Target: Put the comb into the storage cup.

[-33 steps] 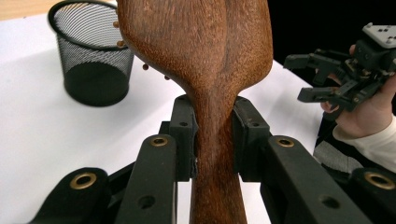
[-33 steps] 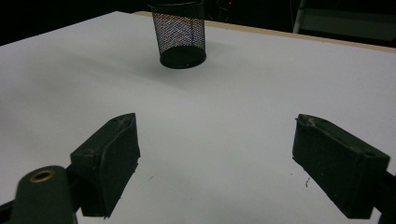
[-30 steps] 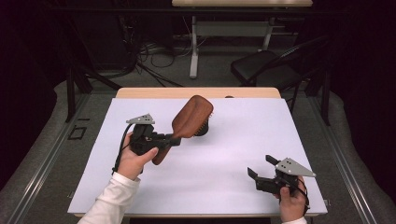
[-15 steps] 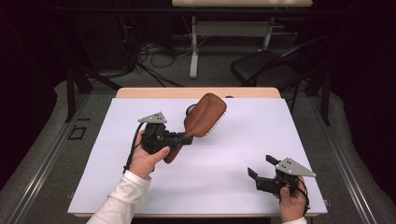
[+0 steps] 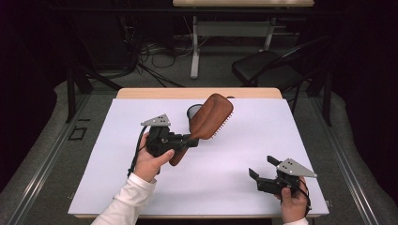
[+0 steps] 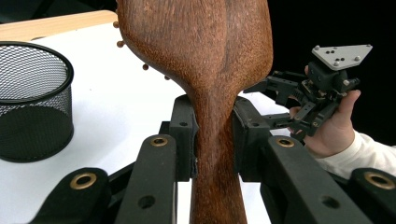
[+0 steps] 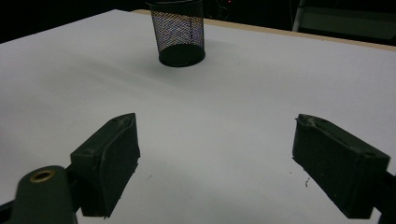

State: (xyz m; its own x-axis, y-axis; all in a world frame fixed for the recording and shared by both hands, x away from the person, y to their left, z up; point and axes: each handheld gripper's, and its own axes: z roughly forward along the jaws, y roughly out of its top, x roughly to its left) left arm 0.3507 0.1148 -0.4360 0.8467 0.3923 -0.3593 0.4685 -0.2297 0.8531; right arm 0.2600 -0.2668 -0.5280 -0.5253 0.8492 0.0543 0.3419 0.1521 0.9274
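Observation:
A brown wooden hairbrush [image 5: 212, 116] is held up off the white table top [image 5: 286, 136], its bristles facing right. My left gripper [image 5: 190, 140] is shut on its handle. In the left gripper view the jaws clamp the narrow neck of the hairbrush [image 6: 205, 56] from both sides, left gripper [image 6: 214, 135]. A black mesh cup [image 5: 194, 111] stands just behind the brush head, partly hidden by it; mesh cup [image 6: 32, 102] sits left of the brush. My right gripper [image 5: 261, 167] rests near the front right edge, open with nothing in it; right gripper [image 7: 215, 158] faces the mesh cup [image 7: 180, 32].
A strip of wooden table edge [image 5: 155, 93] shows behind the white top. Beyond it, on the floor, stand a dark chair [image 5: 263, 65], a white desk leg [image 5: 195, 47] and cables [image 5: 150, 51]. The other hand's gripper [image 6: 268, 103] shows at right in the left gripper view.
My left hand has carried the hairbrush to the right, so its head now sits in front of the mesh cup. The right gripper has stayed where it was.

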